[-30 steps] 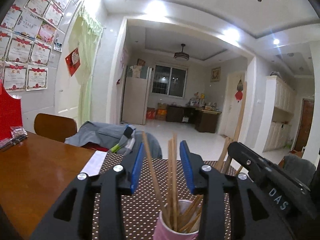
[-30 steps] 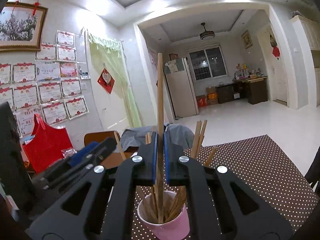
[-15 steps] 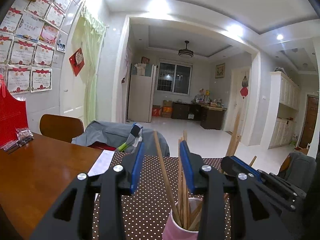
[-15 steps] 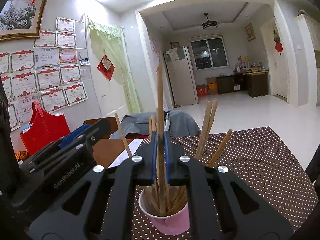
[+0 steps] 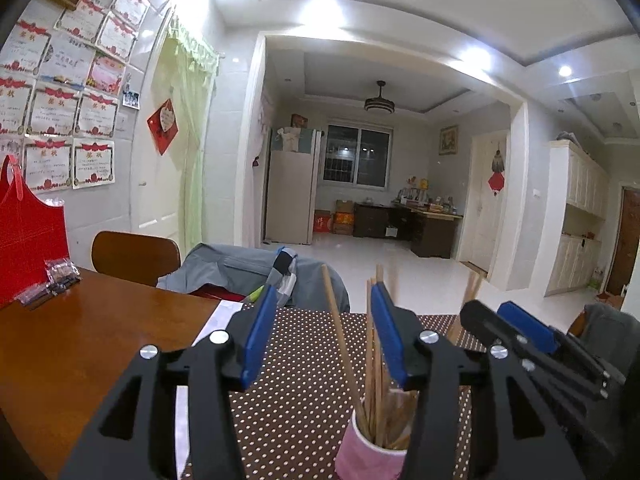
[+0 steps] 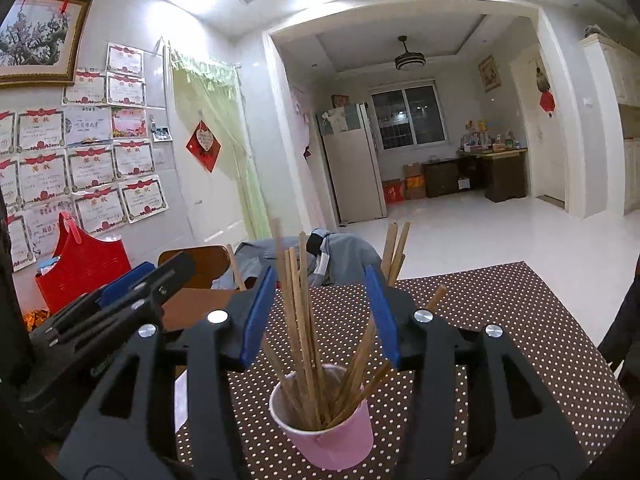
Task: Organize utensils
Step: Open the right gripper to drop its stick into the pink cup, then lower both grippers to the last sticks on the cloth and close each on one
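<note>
Seemingly nearly done, the chopsticks (image 6: 304, 320) stand in the pink cup (image 6: 332, 436) at lower centre on the dotted tabletop (image 6: 500, 312), both the right hand-held gripper (image 6: 320, 316) and the left hand-held gripper (image 5: 324, 336) having just been opening (gripping nothing).

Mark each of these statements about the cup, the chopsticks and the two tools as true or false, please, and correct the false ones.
1. The pink cup stands on the dotted brown mat. True.
2. The right tool is clamped on a chopstick. False: its jaws have just been opening, and the chopsticks stand free between them, leaning in the cup.
3. The cup lies on its side. False: it stands upright.
4. The left tool has its jaws apart. True: they have just opened wider, with chopsticks between them and no pad pressing.
5. A red bag stands by the wall. True.
6. The chopsticks are metal. False: they look wooden.
</note>
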Available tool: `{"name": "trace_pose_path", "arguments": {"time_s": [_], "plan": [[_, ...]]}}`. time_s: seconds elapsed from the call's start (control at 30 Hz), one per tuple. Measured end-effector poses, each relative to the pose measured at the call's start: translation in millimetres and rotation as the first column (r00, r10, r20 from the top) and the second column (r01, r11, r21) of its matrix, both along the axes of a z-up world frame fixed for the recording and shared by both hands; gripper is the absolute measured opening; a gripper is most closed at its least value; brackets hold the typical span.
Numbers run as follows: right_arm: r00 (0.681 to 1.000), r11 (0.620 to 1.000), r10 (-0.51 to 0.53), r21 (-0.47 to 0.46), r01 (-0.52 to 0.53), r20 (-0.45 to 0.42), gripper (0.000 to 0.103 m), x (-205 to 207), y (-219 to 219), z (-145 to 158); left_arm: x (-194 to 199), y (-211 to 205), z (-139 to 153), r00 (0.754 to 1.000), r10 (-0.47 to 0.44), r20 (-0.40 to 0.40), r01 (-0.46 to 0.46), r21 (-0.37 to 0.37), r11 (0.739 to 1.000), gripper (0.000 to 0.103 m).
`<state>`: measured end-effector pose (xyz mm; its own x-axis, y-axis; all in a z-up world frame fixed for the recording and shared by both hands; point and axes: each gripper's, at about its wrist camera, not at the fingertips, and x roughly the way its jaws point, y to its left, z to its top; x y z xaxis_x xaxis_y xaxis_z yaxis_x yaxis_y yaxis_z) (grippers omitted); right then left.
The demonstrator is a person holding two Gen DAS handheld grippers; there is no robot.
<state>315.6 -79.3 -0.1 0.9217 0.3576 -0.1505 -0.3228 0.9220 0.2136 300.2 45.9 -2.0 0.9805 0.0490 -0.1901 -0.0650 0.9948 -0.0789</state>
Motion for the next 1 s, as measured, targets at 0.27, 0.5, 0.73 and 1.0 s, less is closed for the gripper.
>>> {"name": "trace_pose_path", "arguments": {"time_s": [0.27, 0.5, 0.73, 1.0], "plan": [[1.000, 1.000, 0.001, 0.000, -0.001, 0.007, 0.048, -34.9, -2.0, 13.7, -41.0, 8.5, 13.7, 1.000, -0.002, 0.010, 0.002, -0.003, 1.000, 0.049], [1.000, 1.000, 0.000, -0.015, 0.000, 0.009, 0.049, -76.5, -5.8, 20.6, -83.3, 5.8, 18.2, 1.000, -0.023, 0.003, 0.023, 0.000, 1.000, 0.051], [0.999, 0.999, 0.004, -0.042, -0.005, -0.044, 0.050, -106.5, -8.4, 8.3, -116.3, -5.0, 5.4, 0.997, -0.050, -0.064, 0.051, 0.017, 0.999, 0.051], [0.987, 0.998, 0.019, -0.062, -0.029, -0.162, 0.053, -124.9, -15.6, -22.2, -127.5, -4.8, -34.3, 0.960, -0.082, -0.269, 0.081, -0.014, 0.997, 0.051]]}}
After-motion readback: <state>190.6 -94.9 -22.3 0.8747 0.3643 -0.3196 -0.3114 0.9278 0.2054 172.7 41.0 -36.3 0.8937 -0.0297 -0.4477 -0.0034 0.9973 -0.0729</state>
